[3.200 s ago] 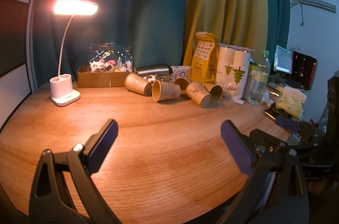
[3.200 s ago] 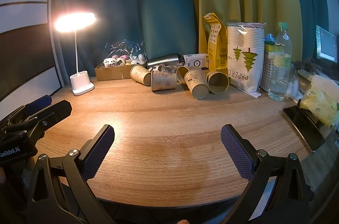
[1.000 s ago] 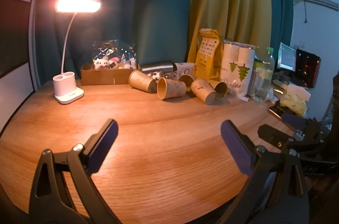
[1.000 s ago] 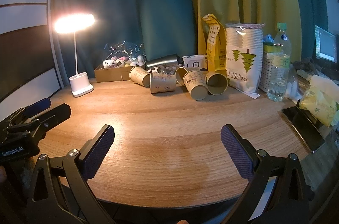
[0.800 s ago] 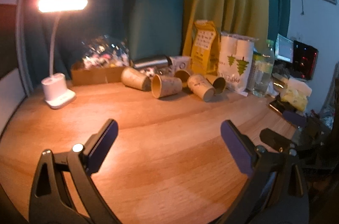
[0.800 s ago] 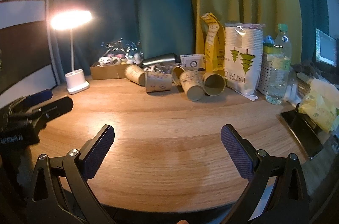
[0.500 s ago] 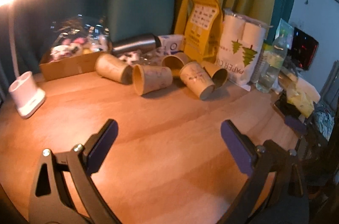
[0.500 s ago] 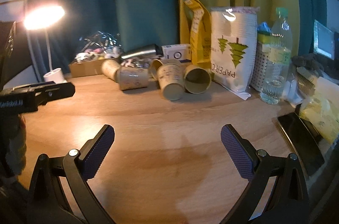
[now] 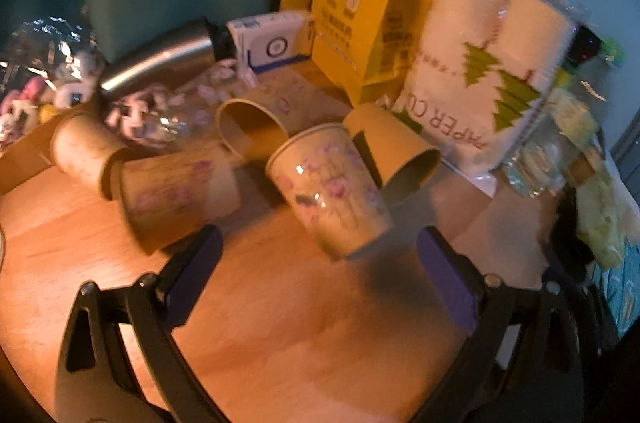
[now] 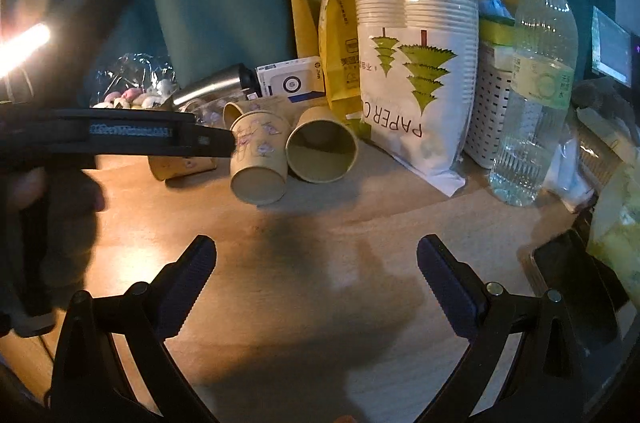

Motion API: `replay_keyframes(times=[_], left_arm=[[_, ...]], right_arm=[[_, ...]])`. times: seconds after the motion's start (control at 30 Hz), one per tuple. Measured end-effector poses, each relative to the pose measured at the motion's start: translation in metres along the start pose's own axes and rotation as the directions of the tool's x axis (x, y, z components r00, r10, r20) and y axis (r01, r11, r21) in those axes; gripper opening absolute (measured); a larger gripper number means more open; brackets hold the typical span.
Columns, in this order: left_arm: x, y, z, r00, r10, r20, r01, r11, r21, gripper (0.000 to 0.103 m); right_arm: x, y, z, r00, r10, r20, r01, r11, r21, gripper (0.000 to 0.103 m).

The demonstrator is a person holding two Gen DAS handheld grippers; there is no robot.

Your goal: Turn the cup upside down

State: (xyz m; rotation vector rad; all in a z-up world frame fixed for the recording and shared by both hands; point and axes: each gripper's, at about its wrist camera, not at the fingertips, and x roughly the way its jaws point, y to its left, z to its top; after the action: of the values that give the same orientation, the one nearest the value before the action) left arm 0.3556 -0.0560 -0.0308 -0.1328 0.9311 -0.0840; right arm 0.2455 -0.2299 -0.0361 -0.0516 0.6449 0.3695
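Observation:
Several brown paper cups lie on their sides at the back of the wooden table. The nearest, a printed cup, lies tilted with its base toward me; it also shows in the right wrist view. My left gripper is open and empty, its jaws wide just in front of this cup. Another cup lies to its left, an open-mouthed cup to its right. My right gripper is open and empty, further back over the table. The left gripper's finger crosses the right wrist view beside the cups.
Behind the cups stand a yellow bag, a bag of paper cups, a steel flask and a white box. A water bottle, white basket and phone are at right. A lit lamp is at left.
Both grippers have moved forward toward the cups. The left gripper has closed in far more, so the printed cup now sits just beyond its open jaws.

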Motion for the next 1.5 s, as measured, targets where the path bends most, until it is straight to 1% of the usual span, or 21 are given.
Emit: replay_keyframes(times=[0.1,0.27,0.37,0.5,0.53,0.57,0.6,0.67,0.7,0.83,1.0,1.2,1.27,1.37,1.5], left_arm=[[0.019,-0.002,0.008,0.999,0.007,-0.038,-0.008,1.000,-0.014,0.098],[0.038,0.000,0.013,0.998,0.029,-0.064,-0.030,0.999,-0.022,0.098],[0.046,-0.002,0.020,0.994,0.072,-0.078,-0.073,0.997,-0.009,0.098],[0.054,-0.007,0.025,0.991,0.090,-0.097,-0.089,0.996,0.018,0.098],[0.056,-0.008,0.025,0.991,0.090,-0.100,-0.088,0.996,0.018,0.095],[0.059,-0.008,0.026,0.990,0.085,-0.108,-0.084,0.996,0.016,0.087],[0.061,-0.008,0.026,0.989,0.080,-0.121,-0.079,0.997,0.016,0.084],[0.065,-0.009,0.025,0.988,0.073,-0.133,-0.072,0.997,0.011,0.074],[0.066,-0.008,0.024,0.988,0.063,-0.140,-0.062,0.998,0.009,0.073],[0.061,-0.010,0.020,0.990,0.053,-0.132,-0.053,0.999,0.003,0.071],[0.047,-0.009,0.013,0.993,0.024,-0.112,-0.025,1.000,-0.006,0.069],[0.035,-0.001,0.006,0.994,-0.010,-0.111,0.004,0.999,-0.054,0.068],[0.038,0.002,0.006,0.992,-0.006,-0.125,-0.003,0.998,-0.065,0.069],[0.047,0.005,0.005,0.986,-0.024,-0.164,0.013,0.997,-0.070,0.070],[0.049,0.007,-0.002,0.982,-0.035,-0.186,0.019,0.996,-0.089,0.070]], right_arm=[[0.007,-0.008,0.001,1.000,0.014,-0.004,-0.014,1.000,0.014,0.102],[0.012,-0.025,0.000,1.000,0.031,-0.006,-0.030,0.997,0.066,0.102],[0.010,-0.031,0.001,0.999,0.036,0.004,-0.036,0.996,0.082,0.102],[0.009,-0.031,0.002,0.999,0.048,0.012,-0.049,0.995,0.085,0.102],[0.009,-0.031,0.002,0.999,0.051,0.013,-0.052,0.995,0.085,0.102],[0.007,-0.031,0.001,0.998,0.055,0.015,-0.056,0.995,0.086,0.102],[0.007,-0.031,0.001,0.998,0.056,0.016,-0.058,0.994,0.088,0.102],[0.006,-0.032,0.001,0.998,0.058,0.020,-0.060,0.994,0.094,0.102],[0.007,-0.033,0.002,0.998,0.058,0.021,-0.059,0.994,0.096,0.102],[0.007,-0.033,0.002,0.998,0.053,0.022,-0.055,0.994,0.095,0.102],[0.006,-0.029,0.003,0.998,0.048,0.028,-0.051,0.995,0.089,0.102],[0.004,-0.022,0.004,0.998,0.044,0.034,-0.047,0.996,0.077,0.102],[0.003,-0.019,0.003,0.998,0.046,0.036,-0.048,0.996,0.073,0.102],[-0.001,-0.014,0.003,0.998,0.051,0.043,-0.053,0.996,0.065,0.102],[-0.007,-0.011,0.000,0.998,0.049,0.048,-0.052,0.997,0.060,0.102]])
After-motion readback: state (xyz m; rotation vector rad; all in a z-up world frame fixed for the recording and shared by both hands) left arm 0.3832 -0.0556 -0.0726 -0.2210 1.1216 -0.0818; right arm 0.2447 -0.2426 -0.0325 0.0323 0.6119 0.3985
